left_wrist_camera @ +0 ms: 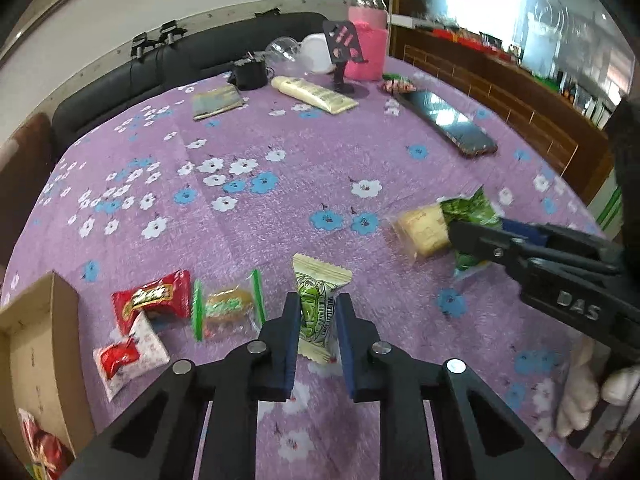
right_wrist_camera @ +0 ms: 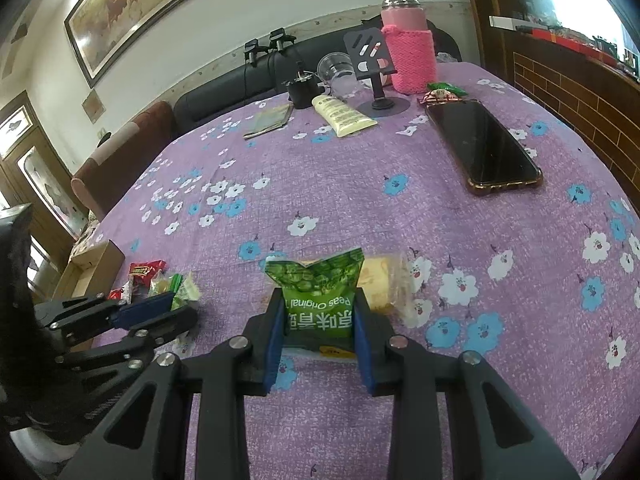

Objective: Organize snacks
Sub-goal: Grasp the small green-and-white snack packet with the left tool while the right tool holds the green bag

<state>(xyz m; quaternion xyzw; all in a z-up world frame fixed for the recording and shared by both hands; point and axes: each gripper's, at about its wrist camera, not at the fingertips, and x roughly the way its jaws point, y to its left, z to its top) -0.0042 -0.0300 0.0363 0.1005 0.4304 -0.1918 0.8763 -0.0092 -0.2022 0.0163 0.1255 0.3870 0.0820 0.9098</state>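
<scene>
My left gripper (left_wrist_camera: 317, 309) is shut on a cream and green snack packet (left_wrist_camera: 319, 307) just above the purple flowered tablecloth (left_wrist_camera: 248, 216). My right gripper (right_wrist_camera: 319, 304) is shut on a green peas packet (right_wrist_camera: 318, 296); it also shows in the left wrist view (left_wrist_camera: 460, 236), holding that packet (left_wrist_camera: 472, 210). A clear-wrapped yellow cake (left_wrist_camera: 424, 230) lies beside and partly under the peas packet. To the left lie a red packet (left_wrist_camera: 154, 298), a green-edged clear packet (left_wrist_camera: 228, 308) and a white and red packet (left_wrist_camera: 128, 356). A cardboard box (left_wrist_camera: 40, 344) stands at the left edge.
At the far side of the table are a black phone (right_wrist_camera: 484, 146), a cream tube (right_wrist_camera: 344, 114), a pink-sleeved bottle (right_wrist_camera: 408, 48), a black phone stand (right_wrist_camera: 374, 68), a clear cup (right_wrist_camera: 336, 68), a small booklet (right_wrist_camera: 268, 120) and more wrapped snacks (right_wrist_camera: 442, 92). A dark sofa (left_wrist_camera: 120, 88) lies behind.
</scene>
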